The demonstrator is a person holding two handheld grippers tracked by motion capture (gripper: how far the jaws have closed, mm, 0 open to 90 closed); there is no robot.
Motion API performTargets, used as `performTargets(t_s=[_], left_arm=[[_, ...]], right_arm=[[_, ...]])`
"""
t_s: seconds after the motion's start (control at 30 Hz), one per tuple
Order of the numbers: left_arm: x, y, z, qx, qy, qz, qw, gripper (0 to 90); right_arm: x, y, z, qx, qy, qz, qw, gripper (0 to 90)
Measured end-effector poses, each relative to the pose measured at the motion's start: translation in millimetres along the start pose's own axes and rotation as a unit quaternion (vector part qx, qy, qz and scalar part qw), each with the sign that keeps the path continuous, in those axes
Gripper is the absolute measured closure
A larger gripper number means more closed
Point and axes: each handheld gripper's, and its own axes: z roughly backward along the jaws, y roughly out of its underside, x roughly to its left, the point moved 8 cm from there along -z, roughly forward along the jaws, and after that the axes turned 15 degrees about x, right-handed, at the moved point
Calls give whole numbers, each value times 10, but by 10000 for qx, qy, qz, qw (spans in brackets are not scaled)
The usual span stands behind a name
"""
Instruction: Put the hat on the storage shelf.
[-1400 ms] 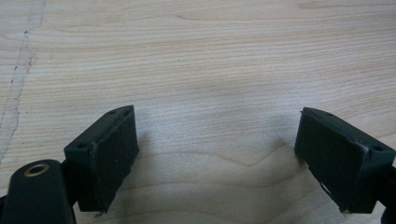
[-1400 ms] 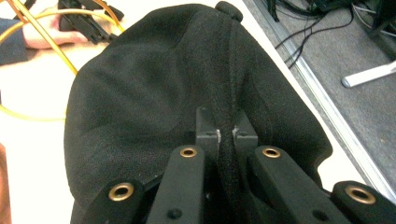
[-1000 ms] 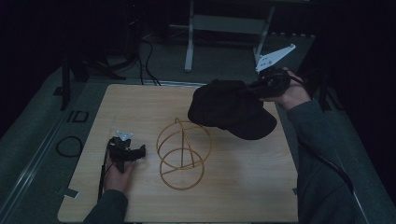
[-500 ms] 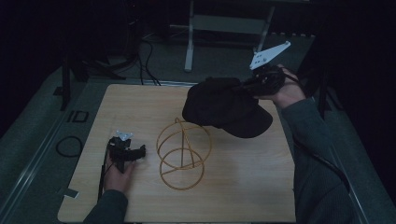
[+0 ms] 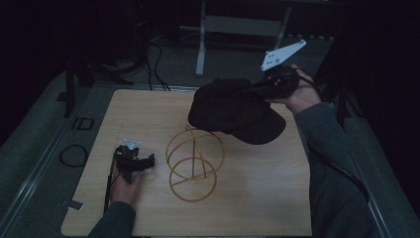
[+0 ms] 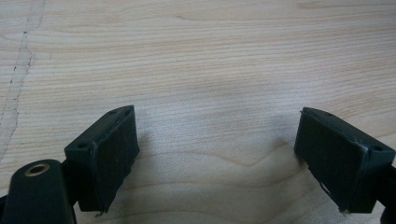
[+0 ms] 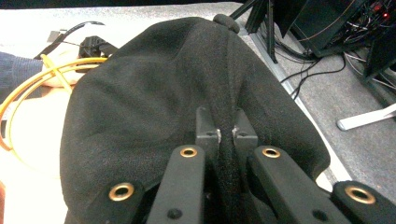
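A black cap (image 5: 233, 111) hangs in the air over the table's far right, its crown just above and behind the yellow wire stand (image 5: 193, 166). My right gripper (image 5: 257, 89) is shut on a fold of the cap's fabric (image 7: 187, 93), pinched between the two jaws in the right gripper view. The wire stand (image 7: 28, 84) shows at the left beyond the cap. My left gripper (image 5: 143, 161) rests low on the table's left side, open, with bare wood (image 6: 215, 70) between its pads (image 6: 112, 154).
The light wooden table (image 5: 148, 114) has free room at its front and right. Beyond its far edge lie dark cables (image 5: 153, 54) and a metal stand foot (image 5: 200, 49) on grey floor. A cable loop (image 5: 73, 154) lies off the left edge.
My right gripper has carried the cap leftward and slightly down, closer over the wire stand. The left gripper has stayed put.
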Motion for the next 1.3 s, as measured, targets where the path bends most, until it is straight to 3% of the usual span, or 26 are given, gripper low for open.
performTargets(t_s=[0.27, 0.57, 1.03, 1.3], left_arm=[[0, 0, 0, 3, 0, 2, 10000, 131], [1, 2, 1, 11, -1, -10, 10000, 131], [2, 3, 2, 20, -4, -19, 10000, 131], [2, 3, 1, 12, -8, -16, 10000, 131]], right_arm=[[48, -88, 49, -29, -26, 98, 9999, 863], [119, -187, 120, 109, 107, 234, 9996, 863], [194, -270, 162, -294, -88, 267, 9992, 863], [344, -403, 190, -575, -304, 448, 9969, 863]])
